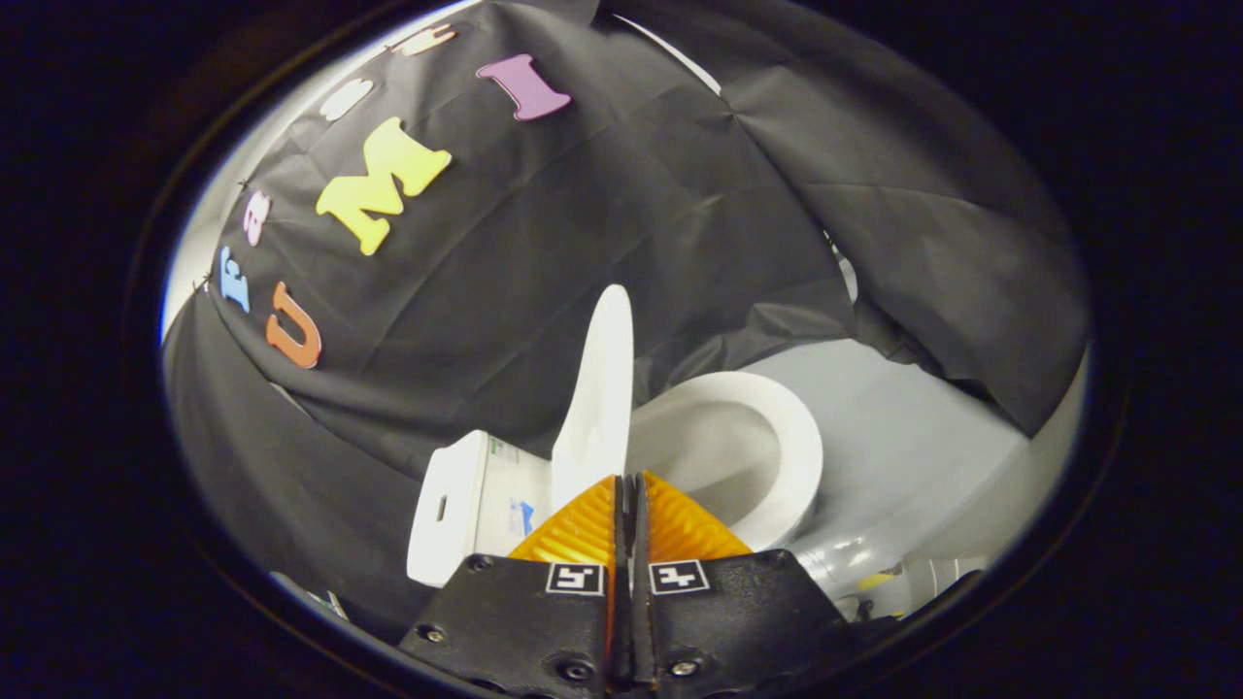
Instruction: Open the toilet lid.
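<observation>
While the gripper [629, 481] pointed toward the toilet, its two fingers lay pressed flat together with nothing caught between them. Just ahead of the fingertips the toilet lid [597, 388] stood raised, nearly upright and seen almost edge-on, its lower end hidden behind the fingers. To one side of the lid sat the white tank [466, 500]; to the other lay the open seat ring [777, 437] around the bowl [719, 456]. Beyond the toilet, black cloth [602, 223] hung in folds as the booth's wall, and pale grey floor [913, 437] showed past the seat.
</observation>
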`<state>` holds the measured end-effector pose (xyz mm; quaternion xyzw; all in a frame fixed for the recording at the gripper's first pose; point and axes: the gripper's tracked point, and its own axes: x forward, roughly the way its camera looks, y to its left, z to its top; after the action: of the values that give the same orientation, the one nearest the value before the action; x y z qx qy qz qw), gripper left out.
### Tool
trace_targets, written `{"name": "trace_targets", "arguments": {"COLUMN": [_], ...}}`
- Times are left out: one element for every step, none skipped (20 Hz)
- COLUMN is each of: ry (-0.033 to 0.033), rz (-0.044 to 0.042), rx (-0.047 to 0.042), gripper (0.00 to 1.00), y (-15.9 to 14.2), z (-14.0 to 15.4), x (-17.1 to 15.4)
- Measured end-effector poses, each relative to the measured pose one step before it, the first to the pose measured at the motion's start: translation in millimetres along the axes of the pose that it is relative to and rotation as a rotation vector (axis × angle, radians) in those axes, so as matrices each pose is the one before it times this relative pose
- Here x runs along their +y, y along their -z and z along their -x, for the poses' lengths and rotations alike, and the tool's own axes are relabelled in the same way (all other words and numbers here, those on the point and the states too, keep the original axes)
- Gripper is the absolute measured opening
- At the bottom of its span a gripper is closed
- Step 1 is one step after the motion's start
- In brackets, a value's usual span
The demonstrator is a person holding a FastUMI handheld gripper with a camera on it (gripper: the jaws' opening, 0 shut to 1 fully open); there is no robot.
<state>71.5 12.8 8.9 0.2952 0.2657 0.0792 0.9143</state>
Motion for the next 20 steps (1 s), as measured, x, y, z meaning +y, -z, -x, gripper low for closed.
{"name": "trace_targets", "arguments": {"ry": [-0.01229, -0.00745, -0.00400, -0.00252, -0.00505, -0.00686, -0.00667, -0.00332, 0.00062, 0.00262, 0.00339, -0.00350, -0.00425, -0.00145, 0.00006, -0.00094, -0.00353, -0.00409, -0.00053, -0.00003], "rz": [-0.00716, -0.00191, 0.00123, 0.00350, 0.00085, 0.00417, 0.00396, 0.00804, 0.01027, 0.01032, 0.00749, 0.00723, 0.01038, 0.00292, 0.00070, 0.00102, 0.00586, 0.01081, 0.00554, 0.01292], "rx": [-0.00031, -0.00011, -0.00095, -0.00019, -0.00154, -0.00127, 0.00026, -0.00087, -0.00202, -0.00213, -0.00151, -0.00328, -0.00122, -0.00075, -0.00280, -0.00147, -0.00249, -0.00257, -0.00212, -0.00281], "gripper": [0.04, 0.04, 0.05, 0.05, 0.06, 0.06, 0.06, 0.06, 0.07, 0.07, 0.07, 0.07, 0.07, 0.07, 0.07, 0.07, 0.07, 0.07, 0.07, 0.07], "y": [-1.14, 1.56, 0.38, 2.23, 0.39, -0.27, -0.06, 0.71, -0.09, 0.56, 0.19, -0.75, 0.18, 1.89, -0.18, 0.93, 1.26, 1.73, 1.01, -0.47], "z": [1.91, 1.44, 0.50, 0.38, 0.29, 2.28, 1.25, -0.13, -1.26, 1.62, 0.66, 0.15, 0.99, -1.07, 0.78, 0.12, 0.79, 0.48, 0.66, 0.53], "x": [6.24, 2.62, 2.93, 2.17, 4.16, 6.01, 6.75, 4.61, 3.92, 3.73, 4.89, 5.70, 4.92, 3.06, 4.36, 4.42, 5.85, 5.72, 6.00, 5.49]}}
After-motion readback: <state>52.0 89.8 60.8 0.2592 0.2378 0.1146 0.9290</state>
